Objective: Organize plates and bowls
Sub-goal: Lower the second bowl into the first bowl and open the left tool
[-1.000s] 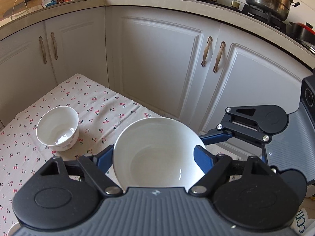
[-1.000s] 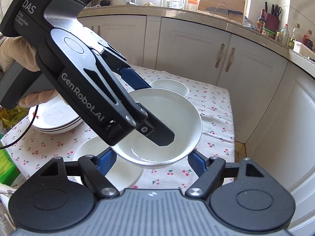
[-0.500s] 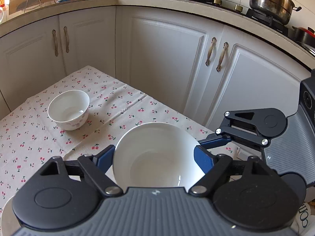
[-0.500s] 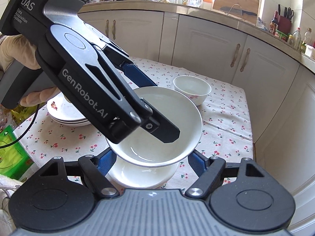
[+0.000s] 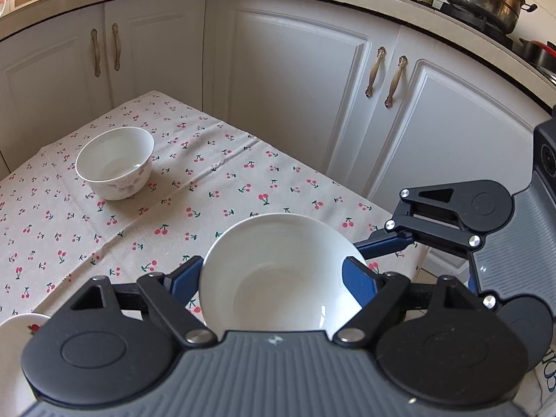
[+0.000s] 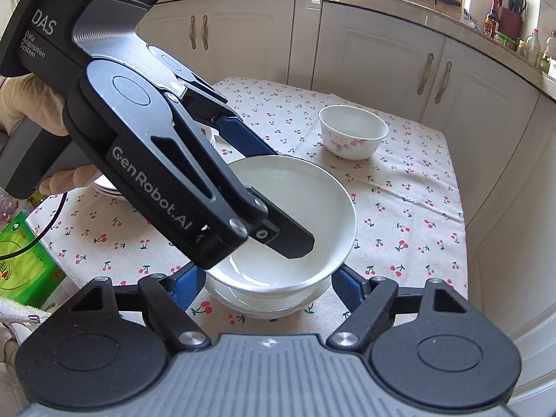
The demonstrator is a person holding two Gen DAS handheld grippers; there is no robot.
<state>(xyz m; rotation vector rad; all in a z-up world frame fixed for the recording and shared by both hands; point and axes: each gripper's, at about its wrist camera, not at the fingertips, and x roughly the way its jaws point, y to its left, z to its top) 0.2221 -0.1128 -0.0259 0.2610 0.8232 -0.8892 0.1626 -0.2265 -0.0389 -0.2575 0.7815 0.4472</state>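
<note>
A wide white bowl (image 5: 278,271) (image 6: 305,208) sits between the fingers of both grippers, just above or on a second white bowl (image 6: 271,304) on the cherry-print tablecloth (image 5: 215,180). My left gripper (image 5: 274,278) has blue pads at the bowl's two sides; in the right wrist view its finger (image 6: 285,236) reaches inside the bowl. My right gripper (image 6: 267,281) is open around the stacked bowls at the table's near edge. A small floral bowl (image 5: 114,163) (image 6: 352,132) stands alone further back.
A stack of white plates (image 6: 107,186) lies on the table's left side, mostly behind the left gripper; a plate rim (image 5: 17,326) shows at lower left. White kitchen cabinets (image 5: 312,87) close in behind the table. A green packet (image 6: 24,264) lies left of the table.
The wide bowl has come down toward the lower bowl near the table's front edge. Both grippers moved with it, and the small floral bowl now appears farther away.
</note>
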